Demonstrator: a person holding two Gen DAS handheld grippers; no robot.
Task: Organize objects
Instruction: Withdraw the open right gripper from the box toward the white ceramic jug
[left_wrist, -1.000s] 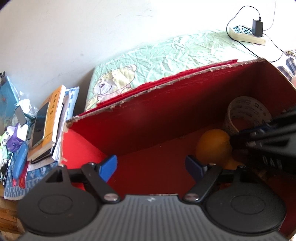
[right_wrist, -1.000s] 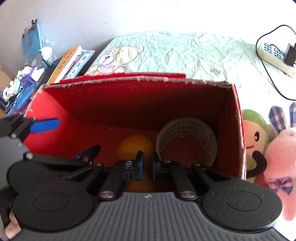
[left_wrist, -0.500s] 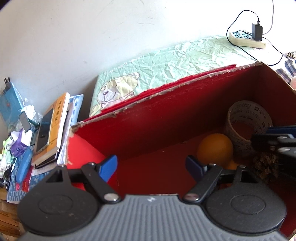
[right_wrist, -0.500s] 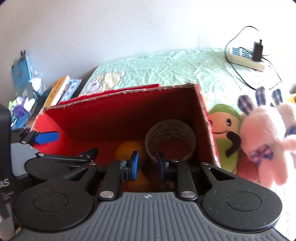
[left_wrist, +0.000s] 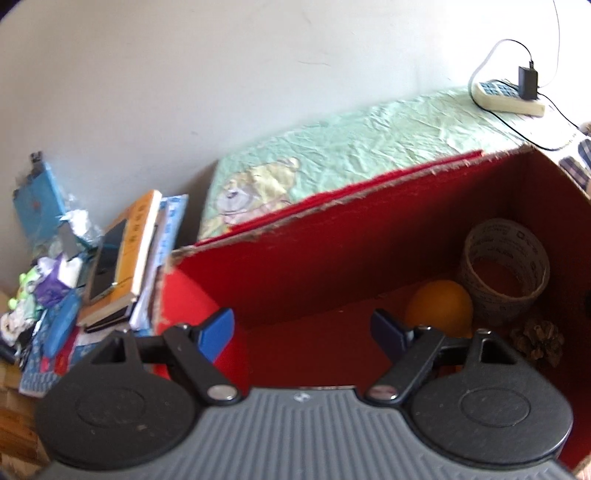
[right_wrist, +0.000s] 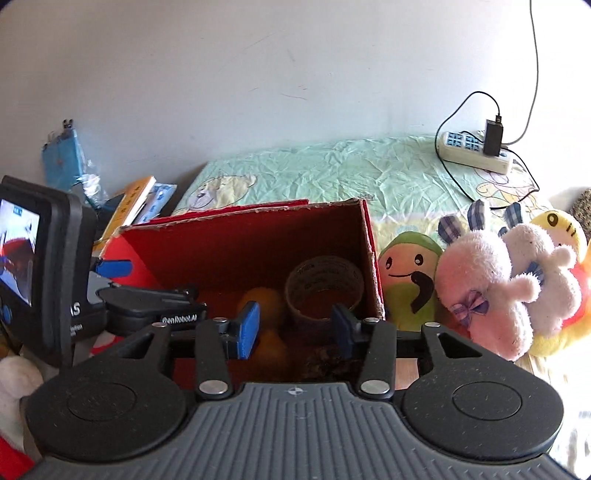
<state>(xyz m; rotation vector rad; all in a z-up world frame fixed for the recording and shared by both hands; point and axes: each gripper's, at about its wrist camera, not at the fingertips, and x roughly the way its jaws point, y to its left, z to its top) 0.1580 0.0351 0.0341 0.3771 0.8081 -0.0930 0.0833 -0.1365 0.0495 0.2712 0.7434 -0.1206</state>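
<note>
Below right gripper (right_wrist: 293, 330) — pinecone (right_wrist: 325, 363), inside red box (right_wrist: 258, 243)

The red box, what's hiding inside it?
Inside the red box: a tape roll, an orange and a pinecone. The left tool covers the near floor.

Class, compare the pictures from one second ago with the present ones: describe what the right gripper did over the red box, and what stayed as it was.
The right gripper was shut low inside the red box; it has since opened and pulled up and back, leaving a pine cone on the floor. The left gripper stays open over the box. The orange and the tape roll have not moved.
</note>
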